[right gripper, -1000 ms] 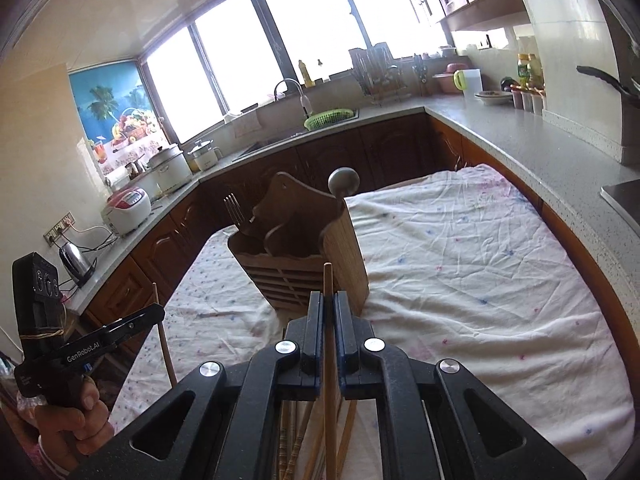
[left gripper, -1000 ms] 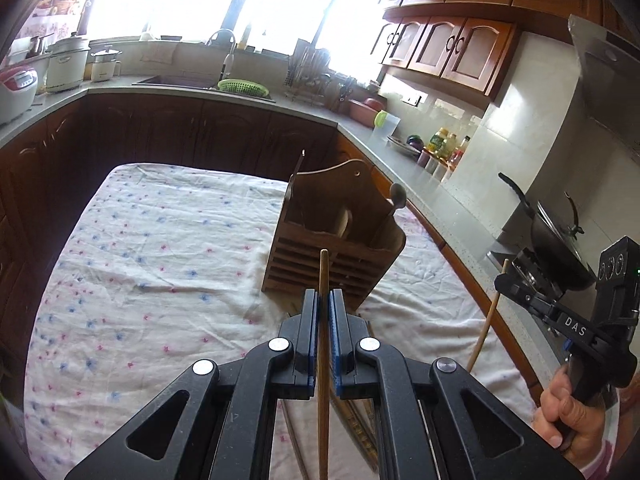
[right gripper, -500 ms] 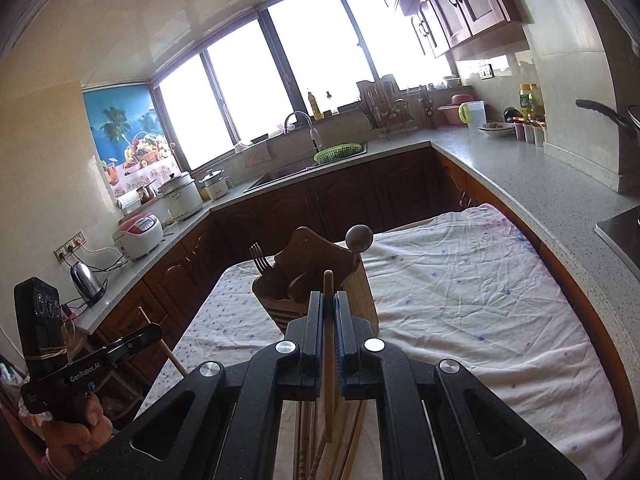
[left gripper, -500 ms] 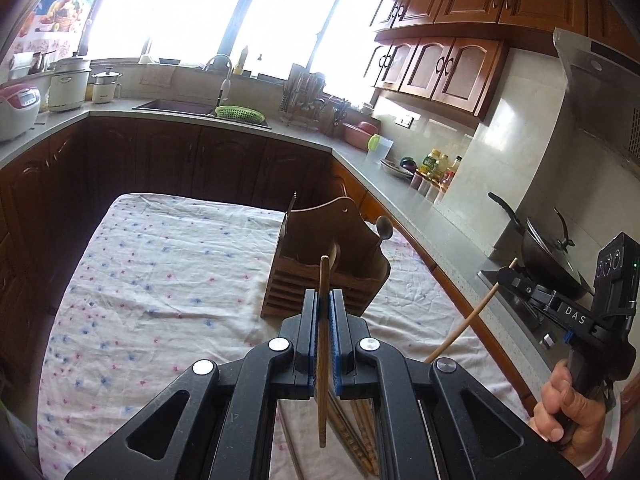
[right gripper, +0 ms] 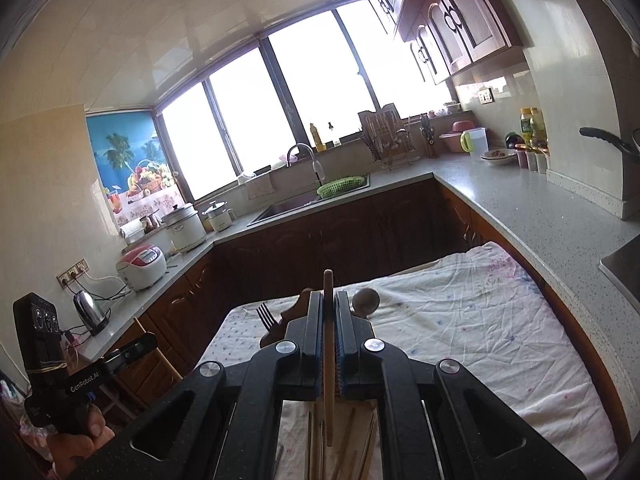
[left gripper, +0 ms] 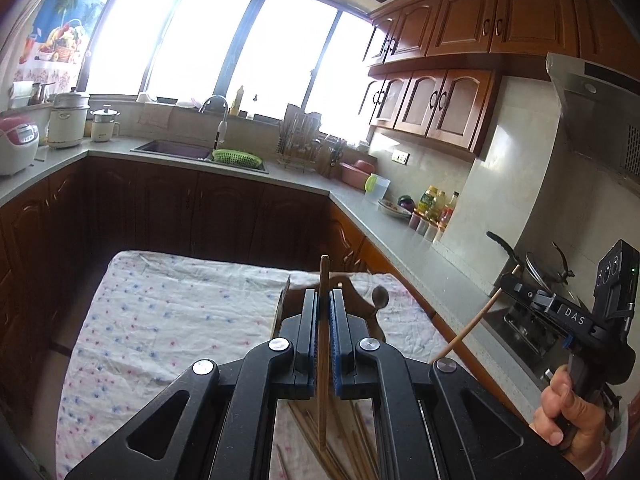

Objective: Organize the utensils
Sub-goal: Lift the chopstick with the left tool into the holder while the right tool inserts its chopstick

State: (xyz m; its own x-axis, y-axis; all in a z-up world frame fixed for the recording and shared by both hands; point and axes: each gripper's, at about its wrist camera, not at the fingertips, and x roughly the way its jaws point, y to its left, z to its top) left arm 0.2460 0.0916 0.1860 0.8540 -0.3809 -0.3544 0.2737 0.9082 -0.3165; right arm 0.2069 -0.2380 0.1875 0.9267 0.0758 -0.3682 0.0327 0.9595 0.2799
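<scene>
My left gripper (left gripper: pixel 324 300) is shut on a wooden chopstick (left gripper: pixel 323 344) that stands upright between its pads. My right gripper (right gripper: pixel 329 300) is shut on another wooden chopstick (right gripper: pixel 329 360). Both are held high above the table. The wooden utensil holder (left gripper: pixel 360 304) is mostly hidden behind the left gripper; a spoon (left gripper: pixel 379 297) sticks out of it. In the right wrist view the holder (right gripper: pixel 294 314) shows a fork (right gripper: pixel 265 317) and the spoon (right gripper: pixel 365 300). Several loose chopsticks (left gripper: pixel 356 440) lie on the cloth below, and they also show in the right wrist view (right gripper: pixel 352 448).
The table has a white dotted cloth (left gripper: pixel 168 320). Stone counters (left gripper: pixel 404 236) run behind and to the right, with a wok (left gripper: pixel 536 268) on the stove and bottles (left gripper: pixel 436 204). The right gripper's body (left gripper: pixel 568 316) shows at the right, the left one's body (right gripper: pixel 80 376) at the left.
Both grippers have risen and tilted up with their chopsticks. The holder and table have dropped lower in both views and now sit partly behind the fingers.
</scene>
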